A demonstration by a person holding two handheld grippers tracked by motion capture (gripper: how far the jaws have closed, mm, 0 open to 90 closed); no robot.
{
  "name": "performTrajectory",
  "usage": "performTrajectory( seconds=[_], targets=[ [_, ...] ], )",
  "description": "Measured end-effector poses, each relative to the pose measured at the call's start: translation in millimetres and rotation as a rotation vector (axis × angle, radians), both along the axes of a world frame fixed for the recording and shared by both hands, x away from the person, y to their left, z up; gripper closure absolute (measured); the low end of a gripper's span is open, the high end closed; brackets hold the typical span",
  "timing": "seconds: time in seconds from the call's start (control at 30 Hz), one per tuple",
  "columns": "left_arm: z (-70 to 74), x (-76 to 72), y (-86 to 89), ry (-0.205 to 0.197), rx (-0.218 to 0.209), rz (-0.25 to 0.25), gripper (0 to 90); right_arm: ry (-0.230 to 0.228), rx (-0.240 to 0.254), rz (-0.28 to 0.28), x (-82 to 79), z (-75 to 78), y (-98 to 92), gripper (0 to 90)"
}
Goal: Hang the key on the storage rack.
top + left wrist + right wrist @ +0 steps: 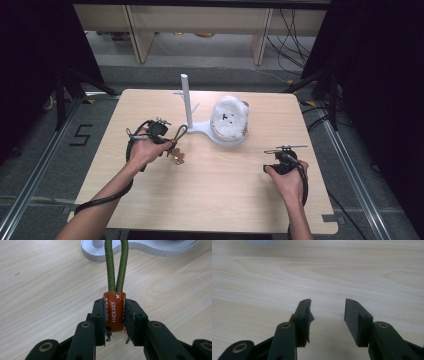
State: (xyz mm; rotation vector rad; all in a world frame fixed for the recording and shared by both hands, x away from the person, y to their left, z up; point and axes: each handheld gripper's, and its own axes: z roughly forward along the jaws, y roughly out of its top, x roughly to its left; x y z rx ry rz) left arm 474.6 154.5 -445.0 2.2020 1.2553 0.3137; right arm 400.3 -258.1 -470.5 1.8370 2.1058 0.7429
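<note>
The left tongs were clamped on the keyring's orange leather tab, just off the bench near the white stand; light, its green cord loop floppy, so the tab looked the firm hold; right tongs gaped apart, holding nothing

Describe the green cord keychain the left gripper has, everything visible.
The keychain is a loop of olive-green braided cord whose two strands run side by side into an orange-brown leather-looking sleeve with white stitching and white lettering. The left gripper is shut on that sleeve, one jaw on each side. Small metal parts hang below it, too hidden to identify. In the high view the loop points toward the white stand's base; whether they touch is unclear.
</note>
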Motion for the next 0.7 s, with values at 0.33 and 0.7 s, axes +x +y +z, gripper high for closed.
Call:
performTrajectory(
  seconds=[0.33,0.7],
  targets=[
    [5.3,-2.4,11.1,-0.049,-0.026,0.036,70.2,-0.002,-0.006,-0.007,0.3,-1.0,0.4,57.2],
    [12.4,-1.9,19.0,-0.1,-0.065,0.064,70.6,0.007,-0.001,-0.005,-0.8,-0.3,0.0,57.2]
  ],
)
